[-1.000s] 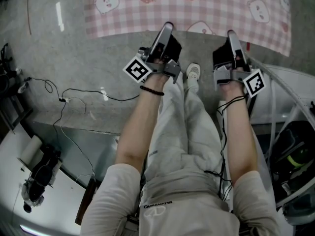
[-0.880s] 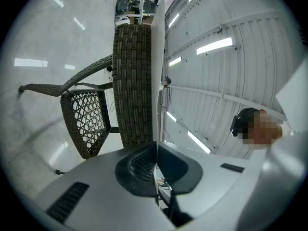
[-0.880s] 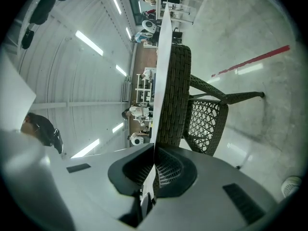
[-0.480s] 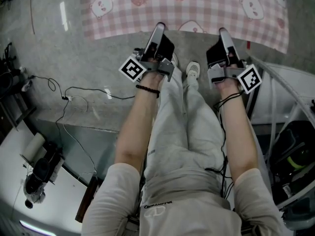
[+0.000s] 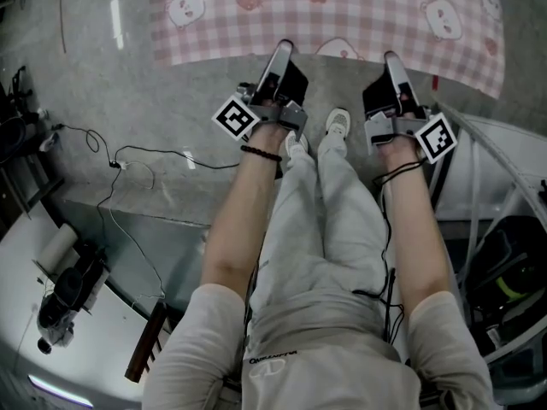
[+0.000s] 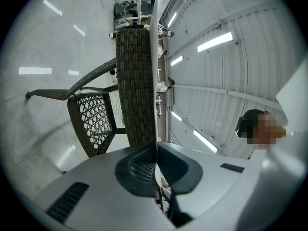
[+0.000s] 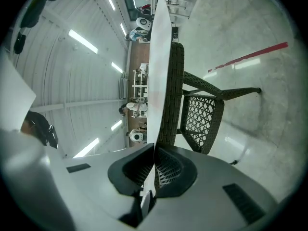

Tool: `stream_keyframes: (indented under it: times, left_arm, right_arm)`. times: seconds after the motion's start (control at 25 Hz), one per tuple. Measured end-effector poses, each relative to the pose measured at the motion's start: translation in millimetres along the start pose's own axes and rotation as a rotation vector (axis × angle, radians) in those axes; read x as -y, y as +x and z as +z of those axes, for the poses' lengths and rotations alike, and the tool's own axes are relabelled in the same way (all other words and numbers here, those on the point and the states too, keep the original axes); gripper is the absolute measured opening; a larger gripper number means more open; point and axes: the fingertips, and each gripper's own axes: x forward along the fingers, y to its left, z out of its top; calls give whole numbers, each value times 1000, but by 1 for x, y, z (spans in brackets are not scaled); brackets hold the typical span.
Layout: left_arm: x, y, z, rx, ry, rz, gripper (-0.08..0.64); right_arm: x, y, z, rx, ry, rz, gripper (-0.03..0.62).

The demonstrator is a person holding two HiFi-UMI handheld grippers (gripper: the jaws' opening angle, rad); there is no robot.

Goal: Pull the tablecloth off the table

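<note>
Tablecloth (image 5: 342,11) edge apparently pinched in closed left gripper (image 5: 285,49), right gripper (image 5: 391,59)

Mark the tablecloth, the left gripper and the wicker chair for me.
tablecloth (image 5: 385,11), head view, on the pink checked cloth above both grippers.
left gripper (image 5: 284,48), head view, at the tips of its jaws, at the cloth's near edge.
wicker chair (image 6: 136,81), left gripper view, on the wide woven panel.

The person wears light grey trousers (image 5: 329,229), white sneakers (image 5: 337,125) and a dark beaded left-wrist bracelet (image 5: 260,153).
</note>
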Motion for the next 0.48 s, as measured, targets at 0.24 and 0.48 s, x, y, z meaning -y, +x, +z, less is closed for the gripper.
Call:
stream_keyframes:
  times: [0.24, 0.48]
  left_arm:
    - [3, 0, 1, -7, -14, -20, 3]
    - [3, -1, -1, -14, -37, -27, 3]
  right_arm:
    - [0, 0, 0, 18, -19, -6, 11]
    - [3, -2, 0, 38, -36, -21, 11]
